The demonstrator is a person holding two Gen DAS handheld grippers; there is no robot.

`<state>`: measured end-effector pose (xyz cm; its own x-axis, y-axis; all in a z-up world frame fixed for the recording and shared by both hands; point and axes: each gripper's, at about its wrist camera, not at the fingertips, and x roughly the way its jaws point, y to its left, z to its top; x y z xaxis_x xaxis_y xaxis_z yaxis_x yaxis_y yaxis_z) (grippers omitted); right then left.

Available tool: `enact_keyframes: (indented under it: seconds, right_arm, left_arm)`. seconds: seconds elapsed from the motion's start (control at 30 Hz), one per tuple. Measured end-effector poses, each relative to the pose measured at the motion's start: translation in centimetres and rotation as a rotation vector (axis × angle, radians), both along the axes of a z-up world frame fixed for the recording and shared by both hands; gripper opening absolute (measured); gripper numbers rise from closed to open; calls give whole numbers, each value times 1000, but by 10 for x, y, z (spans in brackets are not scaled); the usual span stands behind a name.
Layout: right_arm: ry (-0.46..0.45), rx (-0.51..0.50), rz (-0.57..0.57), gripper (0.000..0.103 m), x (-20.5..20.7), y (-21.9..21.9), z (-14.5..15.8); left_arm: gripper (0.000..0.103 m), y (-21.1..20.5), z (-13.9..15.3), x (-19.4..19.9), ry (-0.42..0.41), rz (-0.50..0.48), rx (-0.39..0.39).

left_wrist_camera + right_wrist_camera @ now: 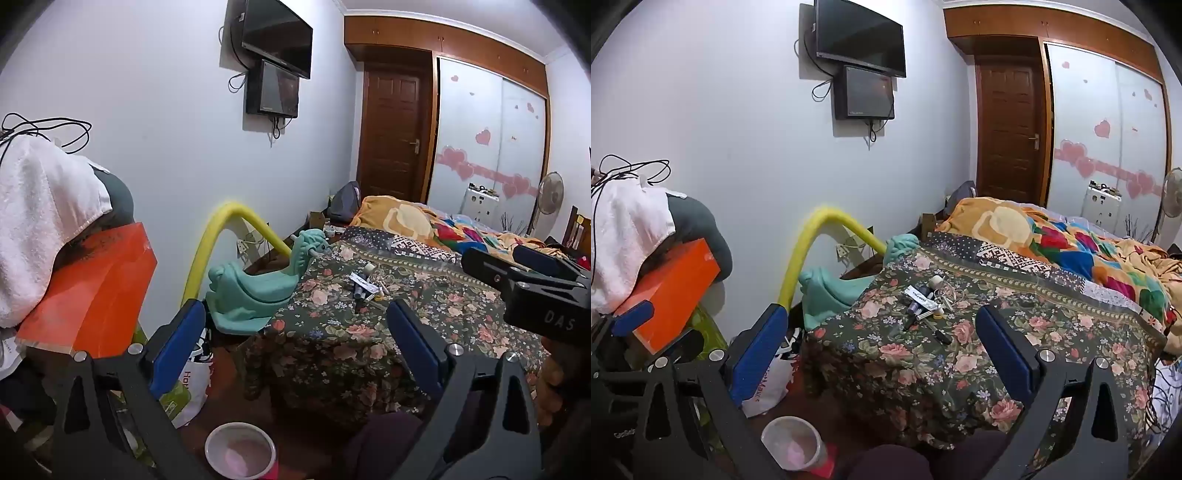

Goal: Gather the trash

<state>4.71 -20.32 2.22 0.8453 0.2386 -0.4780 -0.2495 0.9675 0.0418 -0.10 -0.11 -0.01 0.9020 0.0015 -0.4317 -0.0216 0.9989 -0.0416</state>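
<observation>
Both the left claw [295, 350] and the right claw [879, 354] are held wide apart, empty. The trash [929, 304] is heaped on the bed [960, 354], well beyond them. Cords could be snagged among the pens. The bin [794, 443] is found below the bed's corner, beside a bag [768, 384].

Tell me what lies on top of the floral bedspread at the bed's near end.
On the floral bedspread sits a small pile of clutter: tubes, pens, a white strip and tangled cord. What lies beneath the pile or under the cloth is covered.
</observation>
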Motion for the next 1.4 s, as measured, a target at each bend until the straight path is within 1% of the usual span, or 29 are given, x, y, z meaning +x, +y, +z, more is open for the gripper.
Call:
enact_keyframes:
  seconds: [0.03, 0.07, 0.1, 0.2, 0.27, 0.4, 0.5, 0.87, 1.4]
  right_arm:
    - [7, -2, 1, 101, 1, 0, 0]
    - [8, -1, 1, 101, 3, 0, 1]
    - [6, 1, 0, 101, 4, 0, 1]
    - [7, 7, -3, 101, 7, 0, 3]
    - [8, 9, -6, 101, 11, 3, 0]
    - [16, 9, -9, 101, 16, 7, -11]
    - [40, 17, -8, 101, 28, 3, -8]
    - [93, 38, 6, 101, 42, 8, -14]
    - [101, 25, 7, 101, 45, 14, -15]
  left_arm:
    - [99, -1, 2, 0, -1, 1, 1]
    - [99, 2, 2, 4, 16, 3, -15]
    - [99, 2, -1, 8, 28, 4, -13]
    - [99, 7, -6, 11, 24, -1, -22]
    - [99, 3, -8, 12, 16, 5, -7]
    - [99, 2, -10, 14, 18, 4, -9]
    - [99, 2, -10, 17, 21, 4, -8]
    - [99, 4, -13, 24, 35, 13, -7]
    - [99, 10, -17, 29, 50, 23, -14]
